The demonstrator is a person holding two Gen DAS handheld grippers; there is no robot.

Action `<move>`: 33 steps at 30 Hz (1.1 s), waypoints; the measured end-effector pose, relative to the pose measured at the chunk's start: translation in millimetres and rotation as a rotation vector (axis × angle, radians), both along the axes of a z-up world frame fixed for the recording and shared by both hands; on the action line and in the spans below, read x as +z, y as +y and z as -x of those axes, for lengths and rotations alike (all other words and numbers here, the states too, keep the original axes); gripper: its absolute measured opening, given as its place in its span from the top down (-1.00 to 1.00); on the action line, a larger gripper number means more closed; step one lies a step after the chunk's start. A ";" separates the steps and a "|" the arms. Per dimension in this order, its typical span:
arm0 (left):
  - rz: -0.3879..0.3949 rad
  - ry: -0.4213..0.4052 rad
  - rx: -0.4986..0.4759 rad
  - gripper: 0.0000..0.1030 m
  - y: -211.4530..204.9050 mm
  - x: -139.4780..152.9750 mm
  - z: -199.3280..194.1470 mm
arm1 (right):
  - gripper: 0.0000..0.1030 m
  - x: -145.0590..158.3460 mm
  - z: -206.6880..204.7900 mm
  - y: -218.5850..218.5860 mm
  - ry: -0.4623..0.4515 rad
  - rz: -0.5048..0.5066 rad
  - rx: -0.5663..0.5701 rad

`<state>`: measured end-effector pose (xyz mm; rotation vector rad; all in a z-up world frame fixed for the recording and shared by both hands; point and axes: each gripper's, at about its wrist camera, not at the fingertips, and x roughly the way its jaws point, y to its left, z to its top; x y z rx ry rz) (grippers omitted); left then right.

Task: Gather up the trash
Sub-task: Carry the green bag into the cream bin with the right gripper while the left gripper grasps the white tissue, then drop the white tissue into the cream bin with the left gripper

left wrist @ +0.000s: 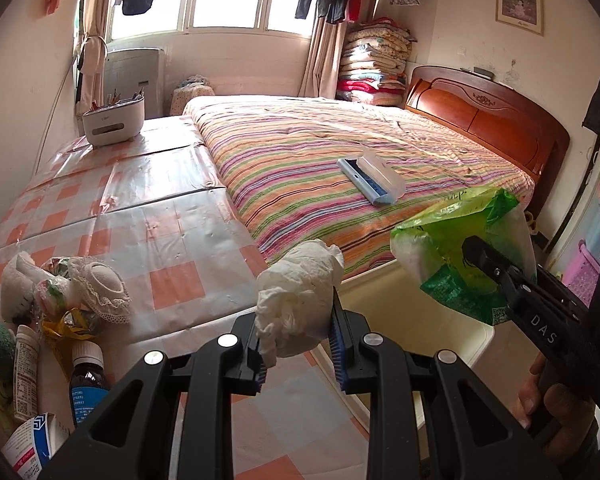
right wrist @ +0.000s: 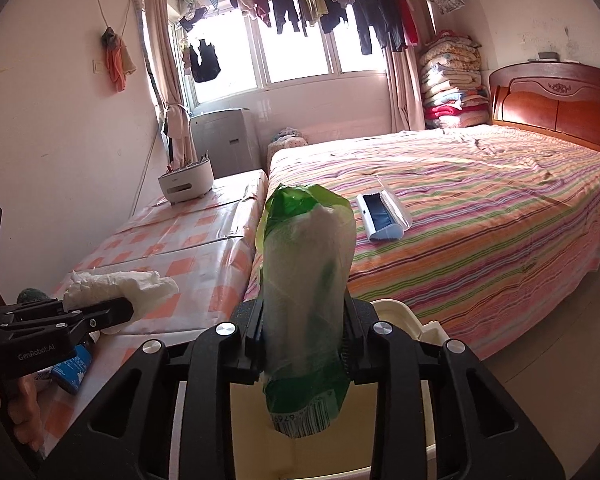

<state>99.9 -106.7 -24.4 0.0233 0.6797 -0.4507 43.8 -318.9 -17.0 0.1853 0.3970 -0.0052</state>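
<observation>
In my left claw [left wrist: 298,354] I have a crumpled white tissue [left wrist: 300,300], the jaws drawn tight on its lower end, and it hangs over the near edge of the checked table [left wrist: 140,200], just left of the cream bin [left wrist: 440,332]. My right claw [right wrist: 304,344] carries a green and white plastic wrapper [right wrist: 306,280] standing upright between the pads; the pads seem to rest against its sides, though how firmly I cannot tell. In the right wrist view the open mouth of the bin lies directly below the wrapper, so I judge this piece is at the point of being dropped.

So two pieces are picked up and neither is yet in the bin. More is left, I think: at the near left of the table lies a heap of wrappers and wads [left wrist: 60,288] beside a brown bottle [left wrist: 86,384] and a tube [left wrist: 26,372], and some of that looks like rubbish. The striped bed [left wrist: 360,152] on the right holds only a blue and white lint brush [left wrist: 372,178].
</observation>
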 end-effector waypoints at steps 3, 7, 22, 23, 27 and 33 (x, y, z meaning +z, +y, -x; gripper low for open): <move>0.003 0.000 -0.007 0.50 -3.6 1.0 0.6 | -0.11 1.1 6.3 -2.0 -0.025 -0.010 -0.010; 0.011 0.003 -0.024 0.50 -9.5 2.1 1.9 | -0.20 5.4 12.0 -9.5 -0.063 -0.044 -0.048; 0.012 0.064 -0.156 0.45 -55.7 -8.9 6.1 | -0.38 7.6 27.9 -31.9 -0.117 -0.113 -0.115; 0.009 0.067 -0.161 0.41 -58.4 -10.0 6.6 | -0.38 7.2 28.4 -32.7 -0.118 -0.116 -0.116; 0.003 0.072 -0.176 -0.18 -64.4 -13.4 10.1 | -0.39 7.7 31.4 -34.6 -0.122 -0.123 -0.123; 0.000 0.035 -0.139 -0.54 -56.9 -7.2 13.9 | -0.41 8.7 32.6 -35.5 -0.125 -0.127 -0.120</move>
